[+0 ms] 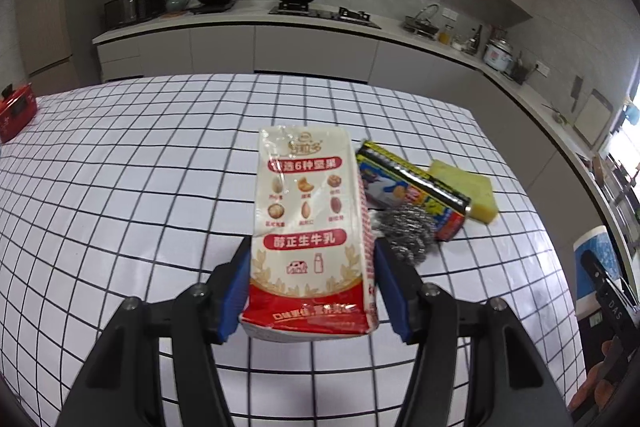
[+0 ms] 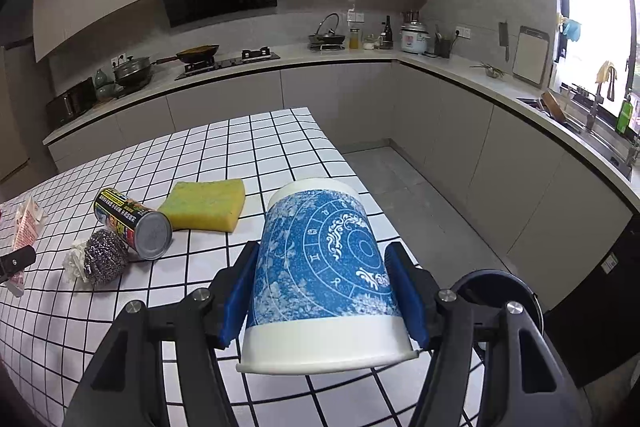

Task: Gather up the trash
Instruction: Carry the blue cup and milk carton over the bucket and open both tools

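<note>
A red and white milk carton (image 1: 310,231) with printed nuts is clamped between the blue pads of my left gripper (image 1: 312,247), raised above the checked tablecloth (image 1: 140,167). That carton (image 2: 26,223) shows at the far left of the right wrist view. My right gripper (image 2: 324,251) is shut on a blue and white paper cup (image 2: 324,267), held on its side with its rim towards the camera. On the cloth lie a printed can (image 2: 132,223), a steel wool ball (image 2: 105,257), a crumpled white scrap (image 2: 75,261) and a yellow sponge (image 2: 206,203).
A dark round bin (image 2: 504,291) sits low to the right behind the right gripper, off the table's edge. A red box (image 1: 14,111) stands at the table's far left. Kitchen counters with pans, a rice cooker (image 2: 414,37) and a sink run along the far walls.
</note>
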